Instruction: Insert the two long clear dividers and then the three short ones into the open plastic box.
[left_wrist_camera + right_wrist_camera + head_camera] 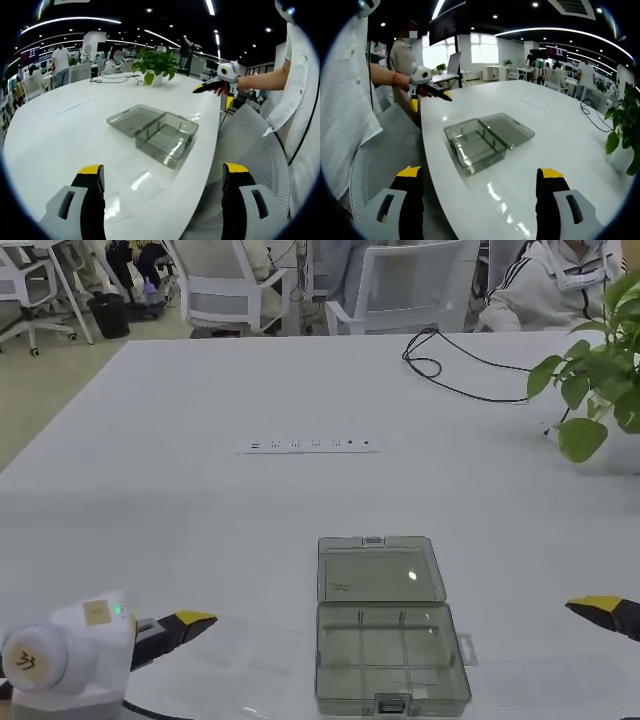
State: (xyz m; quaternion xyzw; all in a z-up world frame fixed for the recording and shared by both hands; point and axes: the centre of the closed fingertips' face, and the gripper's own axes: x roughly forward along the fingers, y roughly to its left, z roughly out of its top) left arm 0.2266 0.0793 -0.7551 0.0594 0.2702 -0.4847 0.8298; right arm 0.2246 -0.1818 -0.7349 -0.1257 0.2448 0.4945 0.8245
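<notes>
The open clear smoky plastic box [392, 658] lies near the table's front edge, its lid [380, 570] folded flat behind it. Faint lines cross its inside; I cannot tell what they are. Faint clear flat pieces [250, 655] lie left of the box, and more [535, 677] to its right. My left gripper [195, 621] hovers left of the box, and my right gripper [598, 606] is at the right edge. In the left gripper view the box [155, 131] is ahead of my open left gripper [162, 197]. My right gripper [480, 197] is open, facing the box [482, 140].
A white power strip [308, 445] lies mid-table, with a black cable [455, 365] and a potted plant [595, 380] at the far right. White chairs and a seated person stand beyond the far edge. A mesh chair [385, 150] is beside the table.
</notes>
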